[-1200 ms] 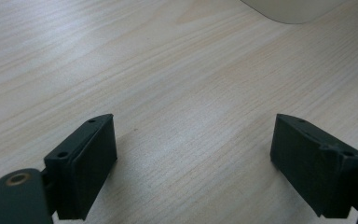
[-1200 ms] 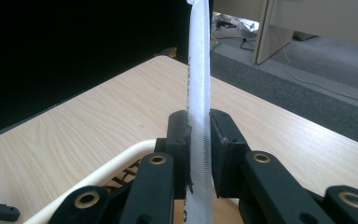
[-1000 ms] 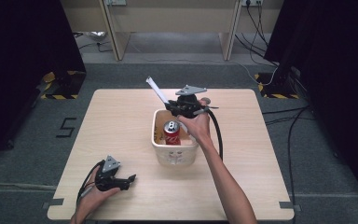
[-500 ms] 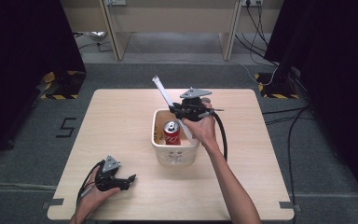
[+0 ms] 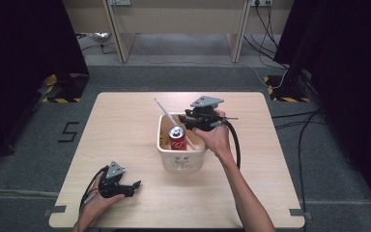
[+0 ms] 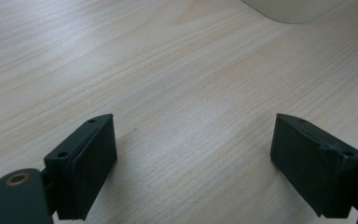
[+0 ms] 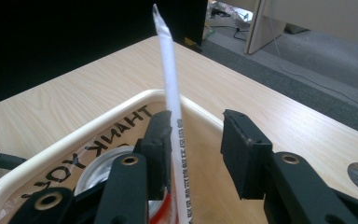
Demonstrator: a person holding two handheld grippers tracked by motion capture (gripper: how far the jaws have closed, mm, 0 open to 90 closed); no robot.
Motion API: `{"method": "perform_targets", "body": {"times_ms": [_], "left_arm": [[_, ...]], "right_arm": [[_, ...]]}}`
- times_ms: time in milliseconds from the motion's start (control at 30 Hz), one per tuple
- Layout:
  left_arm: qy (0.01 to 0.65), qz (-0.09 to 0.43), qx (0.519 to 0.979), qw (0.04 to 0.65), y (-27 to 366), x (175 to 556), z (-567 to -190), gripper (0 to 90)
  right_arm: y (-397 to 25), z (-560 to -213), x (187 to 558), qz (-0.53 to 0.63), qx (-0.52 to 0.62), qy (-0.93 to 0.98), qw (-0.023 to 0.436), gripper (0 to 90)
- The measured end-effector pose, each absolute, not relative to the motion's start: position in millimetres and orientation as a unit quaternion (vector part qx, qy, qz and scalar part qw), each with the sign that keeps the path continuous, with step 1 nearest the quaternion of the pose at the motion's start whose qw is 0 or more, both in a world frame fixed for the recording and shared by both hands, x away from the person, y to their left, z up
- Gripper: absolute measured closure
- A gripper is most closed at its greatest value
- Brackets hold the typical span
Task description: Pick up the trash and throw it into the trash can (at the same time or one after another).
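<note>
A light wooden table (image 5: pixel 125 125) stands on grey carpet among dark curtains and pale desk legs, bearing one cream tub (image 5: pixel 181 155) that holds one red can (image 5: pixel 176 137). One white wrapped straw (image 7: pixel 170 93) lies between the parted jaws of the right gripper (image 5: pixel 187 120) over the tub's far rim, against one jaw only, its long axis slanting up toward the table's far left. The left gripper (image 5: pixel 134 185) rests near the front left edge, jaws wide apart and holding nothing.
</note>
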State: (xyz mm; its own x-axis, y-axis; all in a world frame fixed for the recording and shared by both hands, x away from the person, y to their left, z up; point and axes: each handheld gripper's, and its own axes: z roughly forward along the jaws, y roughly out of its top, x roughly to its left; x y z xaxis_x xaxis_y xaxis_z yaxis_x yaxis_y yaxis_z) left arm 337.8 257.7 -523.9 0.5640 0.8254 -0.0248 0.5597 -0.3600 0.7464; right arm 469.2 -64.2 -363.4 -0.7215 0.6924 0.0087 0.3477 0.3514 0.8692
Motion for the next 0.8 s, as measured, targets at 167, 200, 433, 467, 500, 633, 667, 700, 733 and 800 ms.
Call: {"method": "perform_targets", "body": {"times_ms": [167, 200, 433, 467, 500, 633, 667, 700, 733, 800], "left_arm": [[0.431, 0.181, 0.804, 0.367, 258, 338, -524, 13.8], [0.431, 0.181, 0.804, 0.367, 258, 338, -524, 13.8], [0.431, 0.181, 0.804, 0.367, 258, 338, -524, 13.8], [0.431, 0.181, 0.804, 0.367, 258, 338, -524, 13.8], [0.431, 0.181, 0.804, 0.367, 258, 338, -524, 13.8], [0.431, 0.181, 0.804, 0.367, 258, 338, -524, 13.8], [0.431, 0.181, 0.804, 0.367, 258, 338, -524, 13.8], [0.431, 0.181, 0.804, 0.367, 258, 338, -524, 13.8], [0.431, 0.181, 0.804, 0.367, 258, 338, -524, 13.8], [0.431, 0.181, 0.804, 0.367, 258, 338, -524, 13.8]], "right_arm": [[-69, -360, 467, 0.469, 0.327, 0.799, 0.183, 58.8], [-71, -360, 467, 0.469, 0.328, 0.799, 0.184, 58.3], [-85, -356, 465, 0.469, 0.337, 0.794, 0.189, 55.0], [-87, -356, 465, 0.466, 0.338, 0.795, 0.19, 54.4], [-90, -356, 465, 0.464, 0.34, 0.795, 0.192, 53.8], [-99, -358, 464, 0.461, 0.351, 0.792, 0.192, 49.0], [-101, -358, 464, 0.459, 0.354, 0.792, 0.192, 46.9], [-104, -359, 464, 0.458, 0.356, 0.792, 0.191, 45.2], [-106, -360, 464, 0.455, 0.359, 0.793, 0.189, 43.6], [-109, -361, 465, 0.451, 0.363, 0.793, 0.19, 39.8]]}}
